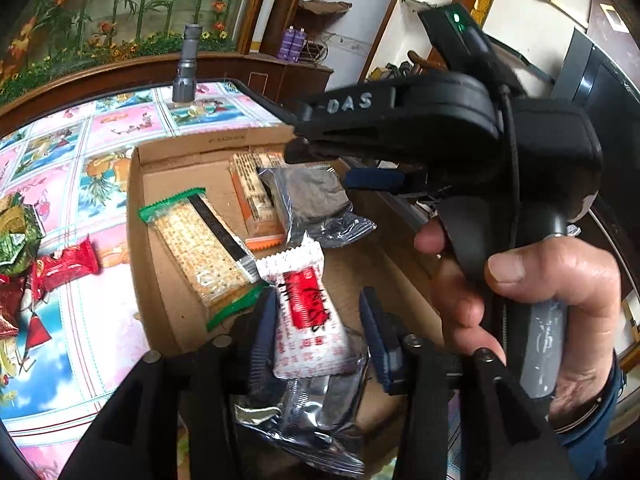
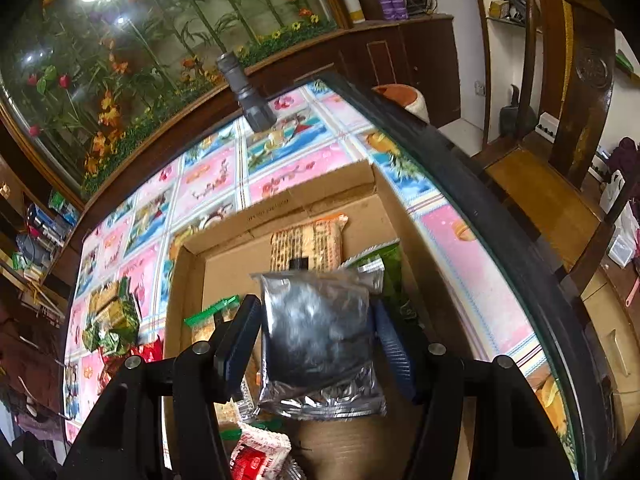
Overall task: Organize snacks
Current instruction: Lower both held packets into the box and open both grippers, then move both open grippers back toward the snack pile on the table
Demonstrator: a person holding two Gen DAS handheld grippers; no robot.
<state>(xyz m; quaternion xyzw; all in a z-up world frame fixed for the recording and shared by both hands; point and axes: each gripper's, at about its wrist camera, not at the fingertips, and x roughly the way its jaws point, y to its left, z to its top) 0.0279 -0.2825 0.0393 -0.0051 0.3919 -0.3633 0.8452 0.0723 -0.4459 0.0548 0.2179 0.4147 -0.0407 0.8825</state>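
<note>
**Snacks in the cardboard box, both grippers over it**

I see a table [image 2: 460,232] with a colourful flower-pattern cloth under glass. On it stands an open cardboard box [image 2: 192,276], and a grey flashlight [image 1: 186,68] stands upright behind the box.

In the box lie several snacks. A cracker pack with green ends [image 1: 200,244] lies at the left side. An orange pack [image 1: 252,196] lies behind, near the far wall. On the cloth left of the box I see a small heap of red and green wrappers [image 1: 24,256].

My right gripper [image 2: 316,340] holds a silver foil packet [image 2: 320,336] above the box; both pads touch its sides, so it is pinched. In the left view a person's hand [image 1: 560,304] grips the handle of this tool.

My left gripper [image 1: 316,332] is low over the box. Its jaws are spread apart, and a white and red packet [image 1: 308,312] is between them; the left finger [image 1: 264,328] is just beside it, the right one stays clear.
</note>
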